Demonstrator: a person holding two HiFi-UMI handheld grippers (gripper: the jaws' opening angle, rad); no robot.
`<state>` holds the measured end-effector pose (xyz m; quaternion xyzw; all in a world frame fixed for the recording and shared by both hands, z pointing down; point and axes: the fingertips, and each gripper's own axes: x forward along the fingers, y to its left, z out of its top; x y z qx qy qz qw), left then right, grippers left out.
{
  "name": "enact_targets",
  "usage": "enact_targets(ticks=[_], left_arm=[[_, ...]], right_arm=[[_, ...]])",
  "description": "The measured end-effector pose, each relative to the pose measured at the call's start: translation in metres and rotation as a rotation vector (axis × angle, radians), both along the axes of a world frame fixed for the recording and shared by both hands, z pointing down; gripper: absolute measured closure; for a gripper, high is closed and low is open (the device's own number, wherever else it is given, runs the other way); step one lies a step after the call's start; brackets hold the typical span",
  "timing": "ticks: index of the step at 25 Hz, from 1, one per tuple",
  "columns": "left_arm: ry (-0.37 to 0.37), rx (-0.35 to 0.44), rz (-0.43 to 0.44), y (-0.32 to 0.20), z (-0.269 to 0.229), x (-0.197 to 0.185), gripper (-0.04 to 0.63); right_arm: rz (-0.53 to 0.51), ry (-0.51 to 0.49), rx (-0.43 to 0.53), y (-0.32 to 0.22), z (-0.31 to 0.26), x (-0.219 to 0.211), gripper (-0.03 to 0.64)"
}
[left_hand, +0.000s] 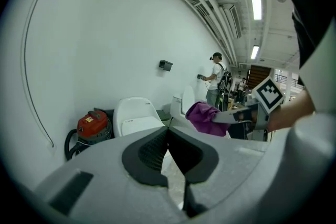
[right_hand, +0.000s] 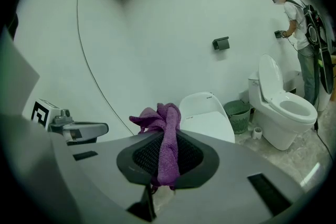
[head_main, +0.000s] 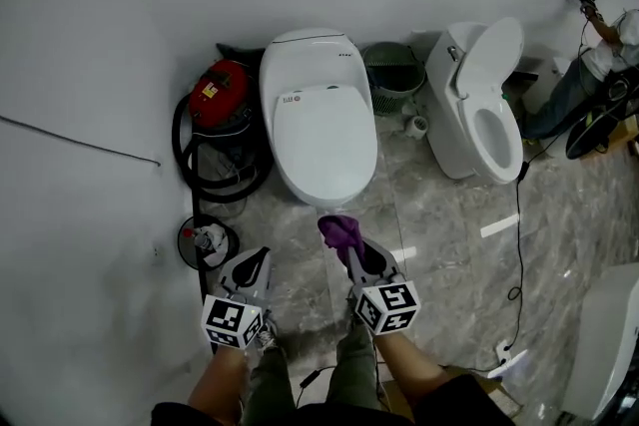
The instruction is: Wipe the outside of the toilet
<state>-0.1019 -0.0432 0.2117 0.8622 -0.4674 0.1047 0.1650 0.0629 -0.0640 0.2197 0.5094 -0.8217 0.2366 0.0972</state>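
Note:
A white toilet (head_main: 318, 115) with its lid down stands against the wall straight ahead; it also shows in the left gripper view (left_hand: 135, 113) and the right gripper view (right_hand: 207, 113). My right gripper (head_main: 346, 249) is shut on a purple cloth (head_main: 340, 232), held in the air just short of the bowl's front. The cloth (right_hand: 160, 117) bunches up above the jaws and hangs down between them. My left gripper (head_main: 257, 261) is shut with nothing in it, to the left of the right one and apart from the toilet. From the left gripper (left_hand: 168, 131) the cloth (left_hand: 205, 118) shows off to the right.
A red vacuum cleaner (head_main: 222, 93) with a black hose sits left of the toilet. A green basket (head_main: 392, 75) and a second toilet (head_main: 484, 105) with its lid up stand to the right. A small round device (head_main: 207, 240) lies by my left gripper. A person (right_hand: 299, 23) works at the far wall.

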Motion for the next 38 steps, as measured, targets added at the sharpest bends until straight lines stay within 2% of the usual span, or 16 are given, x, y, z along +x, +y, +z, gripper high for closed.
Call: enact_targets(ticks=[7,12,19,28,38], left_arm=[[-0.010,-0.029,-0.006,-0.014,0.084,-0.010,0.594],[0.008,-0.043,-0.027,-0.032,0.141,-0.009,0.594],[0.061,-0.014,-0.038,-0.048,0.220,0.014,0.594],[0.045,0.098,-0.049,-0.075,0.323,0.020,0.594],[0.007,0.193,-0.073,-0.108,0.421,0.010,0.594]], right_arm=[[-0.013,0.007,-0.023,-0.007,0.083,-0.020,0.577],[-0.022,0.013,-0.040,-0.024,0.147,-0.028,0.577],[-0.047,0.035,-0.003,-0.042,0.221,-0.027,0.577],[-0.150,0.046,0.113,-0.075,0.322,-0.050,0.577],[-0.245,0.014,0.284,-0.114,0.397,-0.072,0.577]])
